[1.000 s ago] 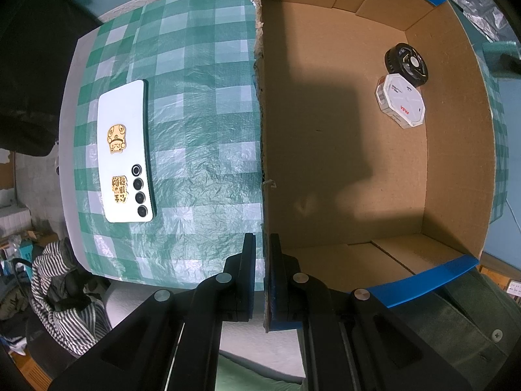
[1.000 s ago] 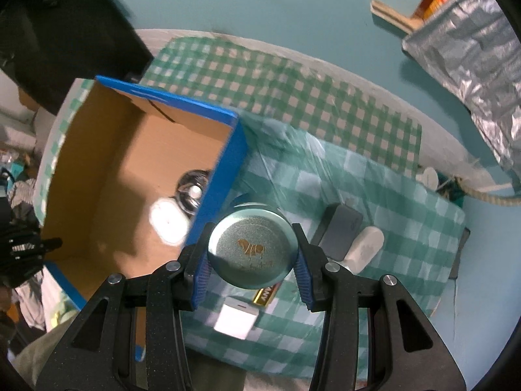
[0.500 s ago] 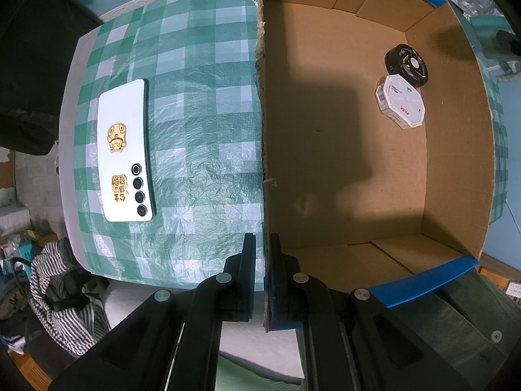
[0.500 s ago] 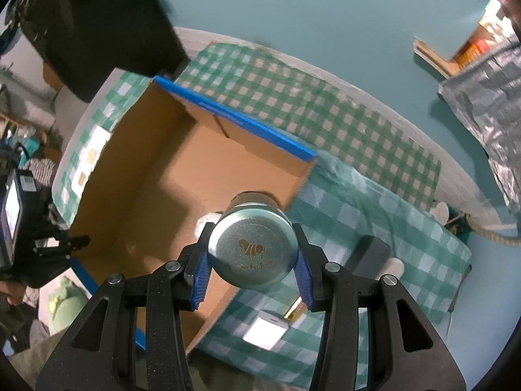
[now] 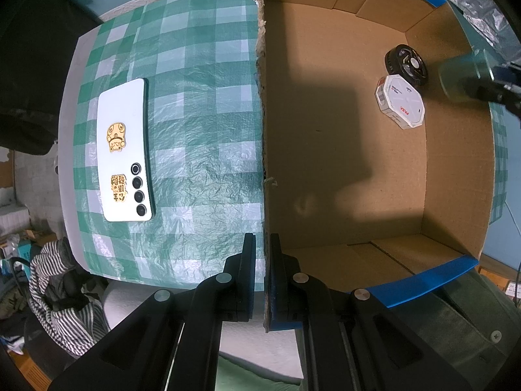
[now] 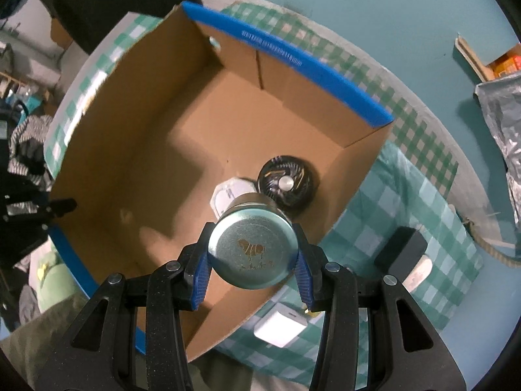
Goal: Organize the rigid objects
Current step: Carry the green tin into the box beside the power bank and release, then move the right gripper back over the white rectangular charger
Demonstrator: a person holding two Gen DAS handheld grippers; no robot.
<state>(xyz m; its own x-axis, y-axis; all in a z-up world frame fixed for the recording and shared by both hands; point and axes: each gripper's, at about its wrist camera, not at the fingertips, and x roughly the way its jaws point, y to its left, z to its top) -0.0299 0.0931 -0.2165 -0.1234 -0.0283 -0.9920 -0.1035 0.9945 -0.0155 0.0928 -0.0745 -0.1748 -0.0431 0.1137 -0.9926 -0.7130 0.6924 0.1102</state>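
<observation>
Left wrist view: the left gripper (image 5: 263,280) is clamped on the near wall of the cardboard box (image 5: 456,169), which sits on a green checked tablecloth (image 5: 202,104). A white phone (image 5: 125,151) lies face down on the cloth beside the box. Inside are a black disc (image 5: 406,63) and a white octagonal case (image 5: 400,101), touching. Striped clothing (image 5: 62,296) lies below the table edge.

Right wrist view: the right gripper (image 6: 252,272) pinches a round metal tin (image 6: 253,252) above the box's inside. A teal wall (image 6: 374,6) rises behind; a white charger (image 6: 280,325) and a dark block (image 6: 400,251) lie on the cloth.
</observation>
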